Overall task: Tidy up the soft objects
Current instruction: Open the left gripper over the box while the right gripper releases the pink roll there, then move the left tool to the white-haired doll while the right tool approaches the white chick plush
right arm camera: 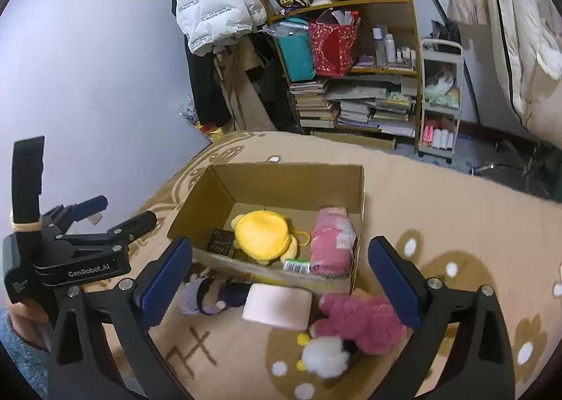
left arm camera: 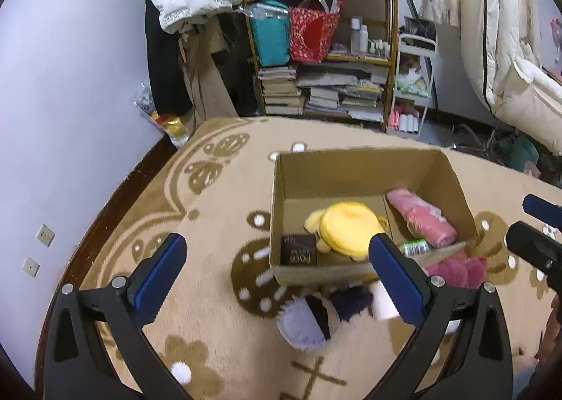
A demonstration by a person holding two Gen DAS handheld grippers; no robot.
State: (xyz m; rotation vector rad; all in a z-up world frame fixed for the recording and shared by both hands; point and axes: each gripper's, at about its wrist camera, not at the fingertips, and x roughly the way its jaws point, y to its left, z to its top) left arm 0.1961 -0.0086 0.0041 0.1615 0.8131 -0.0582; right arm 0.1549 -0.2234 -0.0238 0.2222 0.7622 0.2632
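My right claw (right arm camera: 281,280), spread and empty, is nearest the pink plush (right arm camera: 365,321), just before the box (right arm camera: 281,185).

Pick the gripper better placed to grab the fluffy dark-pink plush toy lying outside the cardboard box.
Right. The right gripper hangs open above the fluffy dark-pink plush toy; the left gripper faces the purple toy.

Plush toys (right arm camera: 361,321) before box (right arm camera: 291,182); bookshelf (right arm camera: 383,69) behind.

Pale wall (left arm camera: 70,83), patterned beige rug (left arm camera: 210,224), cluttered wooden bookshelf (left arm camera: 323,48)
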